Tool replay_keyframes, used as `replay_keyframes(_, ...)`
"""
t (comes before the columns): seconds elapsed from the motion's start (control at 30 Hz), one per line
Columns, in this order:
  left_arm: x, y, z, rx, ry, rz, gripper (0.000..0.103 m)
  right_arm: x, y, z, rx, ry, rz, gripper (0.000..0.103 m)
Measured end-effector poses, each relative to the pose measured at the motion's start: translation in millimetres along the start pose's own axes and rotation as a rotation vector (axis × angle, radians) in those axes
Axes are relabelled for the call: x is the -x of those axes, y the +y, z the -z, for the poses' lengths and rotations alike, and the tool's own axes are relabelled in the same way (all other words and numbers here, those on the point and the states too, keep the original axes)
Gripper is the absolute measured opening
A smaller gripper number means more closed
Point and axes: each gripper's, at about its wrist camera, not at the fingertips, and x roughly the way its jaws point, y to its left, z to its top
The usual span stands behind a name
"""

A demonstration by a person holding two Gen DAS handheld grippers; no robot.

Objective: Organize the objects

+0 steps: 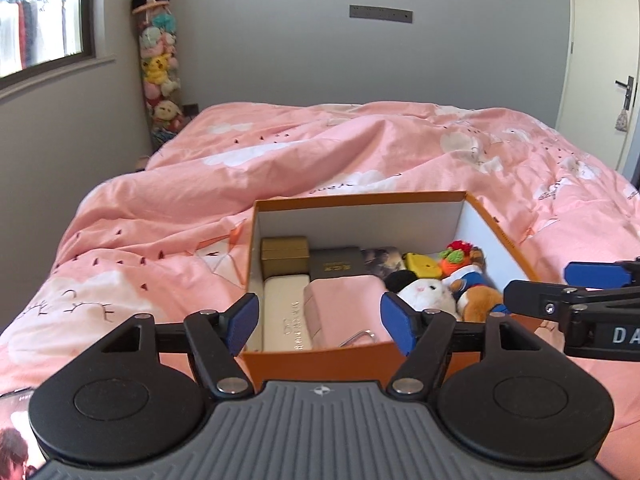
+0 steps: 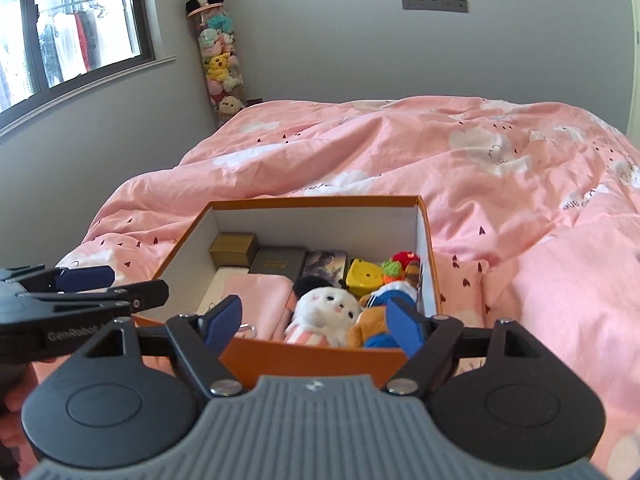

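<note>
1. Left wrist view: orange box (image 1: 320,360) on the pink duvet (image 1: 160,240), at 12 o'clock; stiff card, light; grasp a wall.
2. White plush (image 2: 326,310), at 5 o'clock inside; soft (squashes).
3. Gold case (image 1: 285,258), at 11 o'clock; rigid, slippery.
4. Left gripper (image 1: 320,322) and right gripper (image 2: 312,324): jaws wide, empty.

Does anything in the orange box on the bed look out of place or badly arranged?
Nothing is spilled or damaged. The orange box is neatly packed: small cases on its left side, plush toys on its right. One small oddity: a metal hex key lies loose near the front wall. Both grippers are open and empty.
</note>
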Motion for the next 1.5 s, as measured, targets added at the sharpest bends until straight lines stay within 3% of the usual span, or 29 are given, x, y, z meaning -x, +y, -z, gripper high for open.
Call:
replay_keyframes(0.27, 2, 6, 14, 0.034, 0.012, 0.026, 0.084, 4, 10, 16, 0.020, -0.031, 0.060, 0.085)
replay_keyframes(0.63, -8, 12, 20, 0.081, 0.037, 0.011, 0.085, -11, 8, 24, -0.003, 0.004, 0.054, 0.088)
replay_keyframes(1.5, -11, 8, 21, 0.072, 0.064, -0.012, 0.085, -14, 3, 28, -0.031, 0.016, 0.054, 0.089)
